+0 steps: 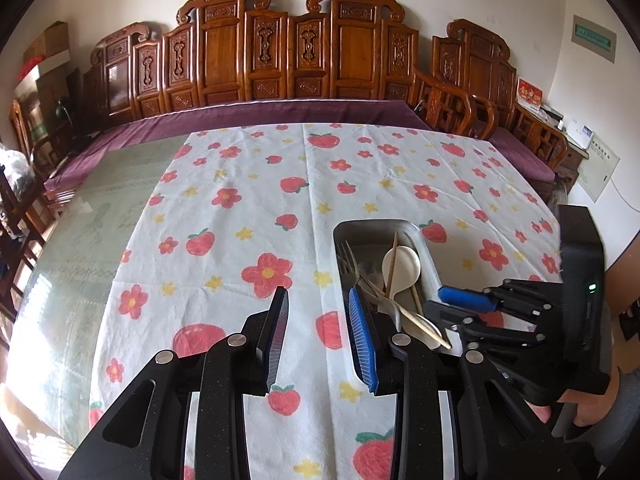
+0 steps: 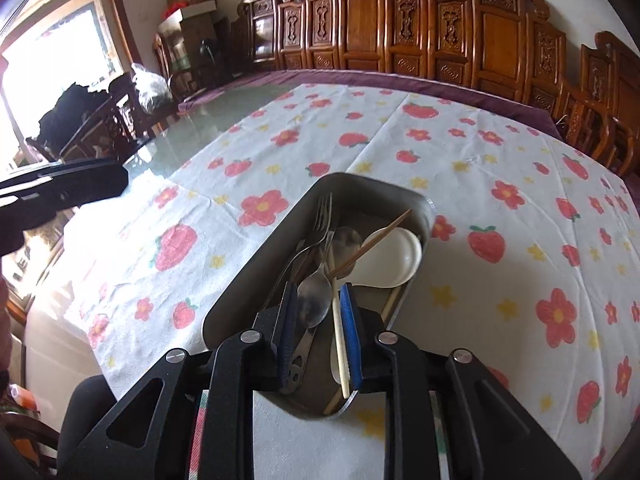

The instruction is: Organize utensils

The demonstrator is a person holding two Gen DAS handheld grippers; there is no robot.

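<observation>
A rectangular metal tray sits on the table's white strawberry-and-flower tablecloth, low and centre in the right wrist view. It holds a steel fork, a steel spoon, a white ceramic spoon and wooden chopsticks (all loosely crossed). The right gripper hangs over the tray's near end, jaws parted around the spoon's bowl without clamping it. The left gripper is open above the cloth, just left of the tray.
</observation>
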